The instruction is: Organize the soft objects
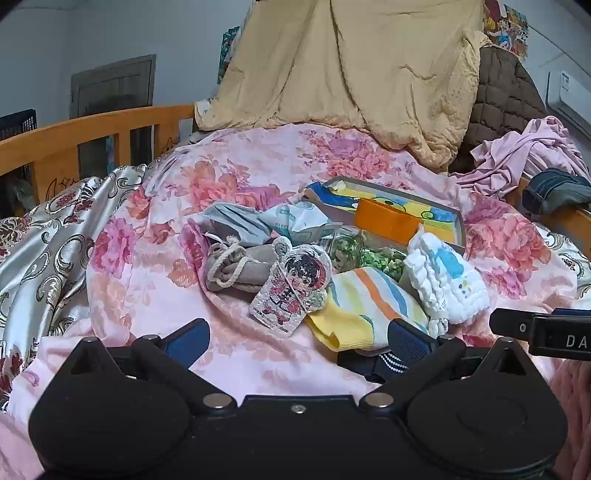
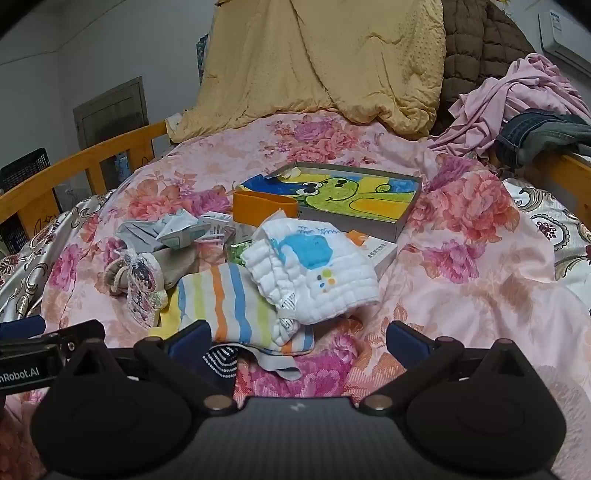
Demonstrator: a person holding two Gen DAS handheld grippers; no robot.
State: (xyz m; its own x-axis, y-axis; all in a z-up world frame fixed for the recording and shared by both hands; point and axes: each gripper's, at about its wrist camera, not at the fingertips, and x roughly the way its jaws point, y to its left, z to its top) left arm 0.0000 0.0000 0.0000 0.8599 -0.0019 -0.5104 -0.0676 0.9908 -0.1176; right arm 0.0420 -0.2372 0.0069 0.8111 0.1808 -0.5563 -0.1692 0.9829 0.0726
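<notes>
- Plain grey-white wall (image 1: 110, 33) behind the bed.
- Orange wooden bed rail (image 1: 92, 129) along the left side.
- Grey panelled door (image 2: 110, 107) set in the wall.
- White air conditioner (image 1: 567, 96) mounted high at right.
- Dark slatted crate (image 2: 22, 166) beyond the rail.

On the bed, mid-quilt pile — 1 white muslin cloth w/ blue whale (image 2: 314, 273), 1 striped sock (image 2: 236, 302), 1 drawstring pouch (image 1: 236, 267), 1 cartoon tag (image 1: 291, 291), 1 orange box (image 2: 264, 210), 1 shallow tray w/ frog drawing (image 2: 402, 225). Far edge — 1 yellow blanket (image 1: 351, 66), 1 brown quilted jacket (image 1: 506, 96), 1 pink garment (image 2: 517, 96), 1 pr jeans (image 2: 539, 136).
</notes>
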